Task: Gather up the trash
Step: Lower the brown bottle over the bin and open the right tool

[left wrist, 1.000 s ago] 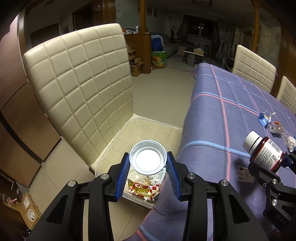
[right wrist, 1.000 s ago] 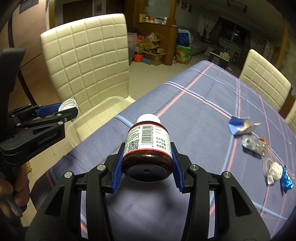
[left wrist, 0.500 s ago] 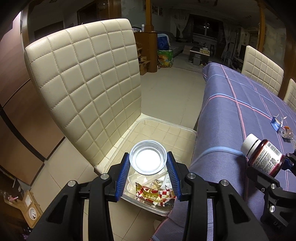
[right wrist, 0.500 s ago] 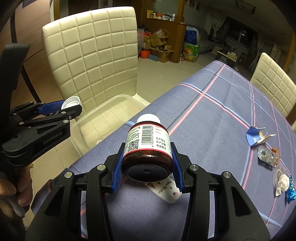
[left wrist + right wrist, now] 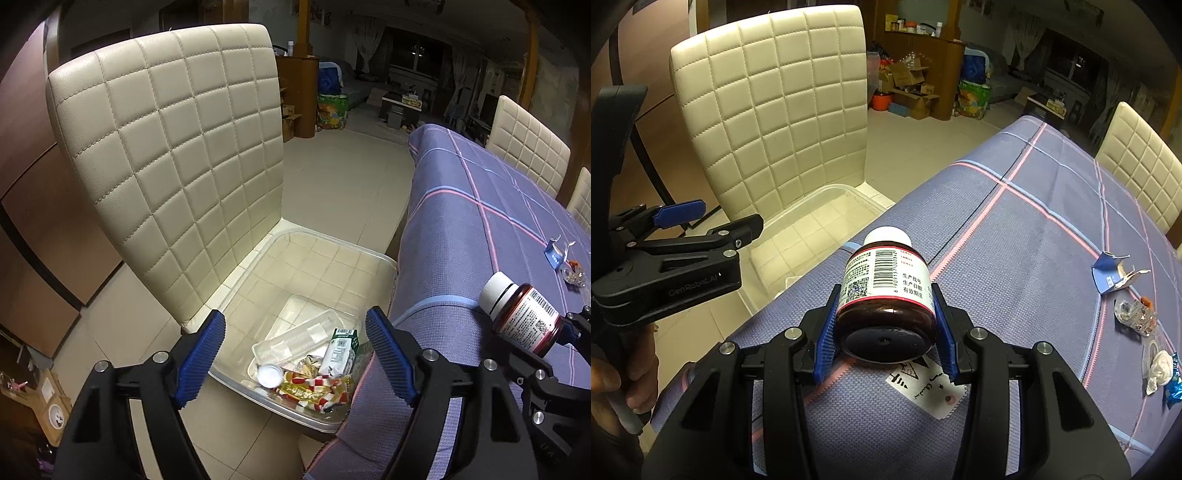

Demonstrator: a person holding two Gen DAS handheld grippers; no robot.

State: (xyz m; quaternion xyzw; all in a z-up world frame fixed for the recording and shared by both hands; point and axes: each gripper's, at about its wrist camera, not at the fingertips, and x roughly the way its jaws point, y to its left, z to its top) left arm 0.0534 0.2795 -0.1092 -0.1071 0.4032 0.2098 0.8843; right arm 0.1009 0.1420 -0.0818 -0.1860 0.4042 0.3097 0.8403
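Your brown bottle (image 5: 886,291) with the white cap is pinched tight in your right gripper (image 5: 884,332), lying on its side with the cap pointing away from you. It hangs just over the edge of the purple tablecloth (image 5: 1034,229), close to the clear bin (image 5: 321,258) on the cream chair (image 5: 166,147). I think you hold it there because it goes in the bin next

Your left gripper (image 5: 295,354) is spread wide over the bin with nothing between its blue pads. It looks ready to go for more trash

In the bin you can see a small white lid (image 5: 269,376), a clear tray (image 5: 299,338), a little green and white carton (image 5: 341,350) and red and white wrappers (image 5: 314,391). The near corner of the bin is hidden behind the cloth

More trash waits well apart on the table: a torn blue packet (image 5: 1112,273), a clear wrapper (image 5: 1136,314) and a white wad (image 5: 1158,365). They are small, so it is hard to tell what they are. A white paper tag (image 5: 931,391) lies partly hidden under the bottle
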